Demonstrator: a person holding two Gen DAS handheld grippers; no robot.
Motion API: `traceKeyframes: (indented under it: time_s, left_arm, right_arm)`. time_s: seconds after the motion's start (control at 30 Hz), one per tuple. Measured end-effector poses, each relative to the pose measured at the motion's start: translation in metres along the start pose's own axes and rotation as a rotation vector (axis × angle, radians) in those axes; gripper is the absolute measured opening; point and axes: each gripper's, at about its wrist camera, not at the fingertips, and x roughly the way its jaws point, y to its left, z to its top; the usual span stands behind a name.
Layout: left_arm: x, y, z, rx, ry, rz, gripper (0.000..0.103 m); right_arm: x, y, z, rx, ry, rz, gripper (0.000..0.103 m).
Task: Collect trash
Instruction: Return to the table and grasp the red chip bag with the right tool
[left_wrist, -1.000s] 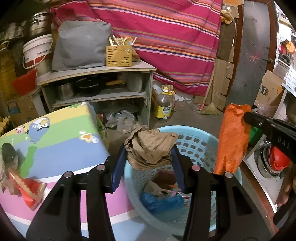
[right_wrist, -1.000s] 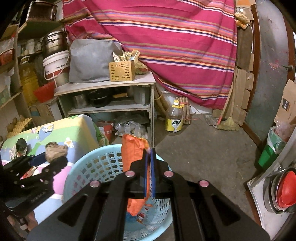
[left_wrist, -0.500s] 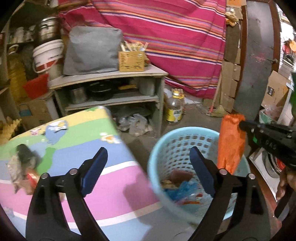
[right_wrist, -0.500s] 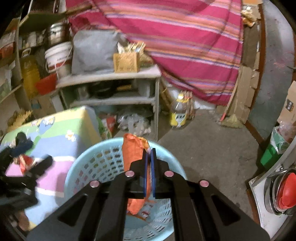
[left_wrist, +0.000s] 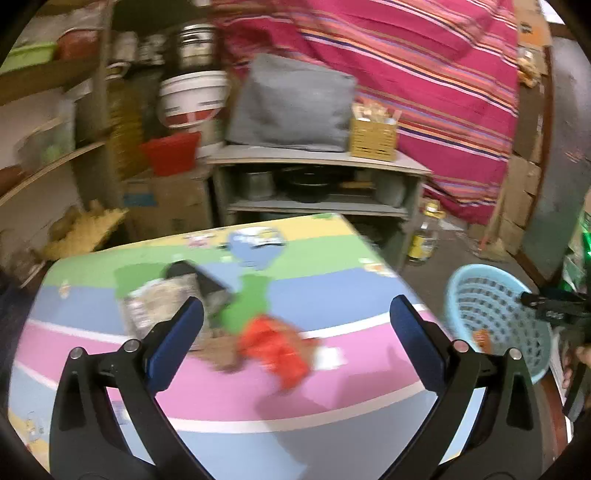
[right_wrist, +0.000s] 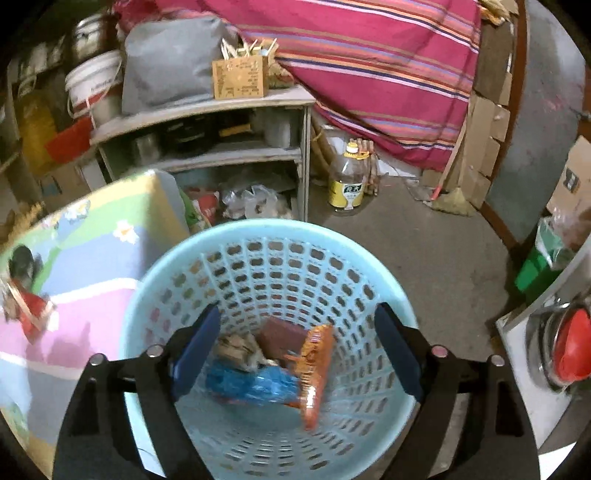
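**Ana:** Since half a second ago, both grippers have changed; the orange wrapper (right_wrist: 314, 373) has left the right gripper (right_wrist: 297, 354) and now lies inside the blue basket (right_wrist: 273, 230), and the left gripper (left_wrist: 295, 339) has swung away from the basket to face the table (left_wrist: 332, 443).

**Ben:** How do the jaws stand?

**Ana:** Spread wide on both, with nothing between them; the right one hangs over the basket's mouth, looking down into it.

**Ben:** What else is in the basket?

**Ana:** A blue plastic bag (right_wrist: 251, 384) at the bottom, a brown flat piece (right_wrist: 279, 338) farther in, and some crumpled paper (right_wrist: 236, 349) to the left of it; the orange wrapper leans on its edge against the right of that pile.

**Ben:** And the table?

**Ana:** Its cover is striped in green, blue and pink; trash remains there, blurred in the left wrist view; a red wrapper (left_wrist: 275, 349) sits between the left gripper's fingers in the picture, a grey printed packet (left_wrist: 162, 306) to its left, and something black (left_wrist: 201, 280) just beyond; I cannot tell whether they touch.

**Ben:** Where is the basket from there?

**Ana:** Off the table's right edge, on the floor, with the right gripper's tip above its rim; farther off stands a grey shelf unit (left_wrist: 317, 160) before a striped cloth (left_wrist: 424, 74).
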Motion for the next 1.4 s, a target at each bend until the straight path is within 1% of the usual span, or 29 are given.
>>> traceKeyframes:
  time_s: [0.07, 0.17, 0.27, 0.47, 0.63, 0.77, 0.87, 1.0, 1.1, 1.2, 1.3, 1.4]
  left_arm:
    - [-0.004, 0.022, -0.002, -0.016, 0.0, 0.032, 0.098]
    - [-0.01, 0.054, -0.006, -0.031, -0.001, 0.082, 0.098]
    - [-0.015, 0.089, -0.011, -0.053, 0.0, 0.133, 0.098]
    - [-0.013, 0.146, -0.024, -0.103, 0.031, 0.189, 0.098]
    - [-0.013, 0.179, -0.035, -0.132, 0.042, 0.227, 0.098]
    - [-0.008, 0.197, -0.043, -0.145, 0.056, 0.248, 0.098]
    - [-0.003, 0.209, -0.049, -0.156, 0.067, 0.256, 0.098]
    - [0.004, 0.219, -0.056, -0.164, 0.082, 0.264, 0.098]
    - [0.011, 0.227, -0.059, -0.18, 0.091, 0.263, 0.098]
    - [0.019, 0.233, -0.063, -0.205, 0.103, 0.252, 0.098]
    - [0.032, 0.234, -0.064, -0.219, 0.131, 0.238, 0.098]
    - [0.041, 0.23, -0.062, -0.207, 0.139, 0.233, 0.098]
  right_arm:
    - [-0.007, 0.015, 0.002, 0.002, -0.021, 0.014, 0.091]
    - [-0.015, 0.04, 0.004, -0.01, -0.05, 0.041, 0.092]
    - [-0.026, 0.077, 0.005, -0.034, -0.084, 0.072, 0.094]
    - [-0.041, 0.147, 0.0, -0.069, -0.141, 0.133, 0.096]
    - [-0.042, 0.196, -0.005, -0.112, -0.145, 0.184, 0.097]
    - [-0.04, 0.23, -0.015, -0.158, -0.132, 0.2, 0.097]
    - [-0.036, 0.247, -0.024, -0.196, -0.124, 0.206, 0.097]
    - [-0.032, 0.26, -0.034, -0.237, -0.117, 0.211, 0.097]
    - [-0.028, 0.265, -0.038, -0.236, -0.1, 0.24, 0.097]
    - [-0.028, 0.274, -0.042, -0.258, -0.102, 0.263, 0.097]
    - [-0.027, 0.284, -0.047, -0.296, -0.116, 0.274, 0.097]
    - [-0.02, 0.291, -0.049, -0.325, -0.099, 0.267, 0.097]
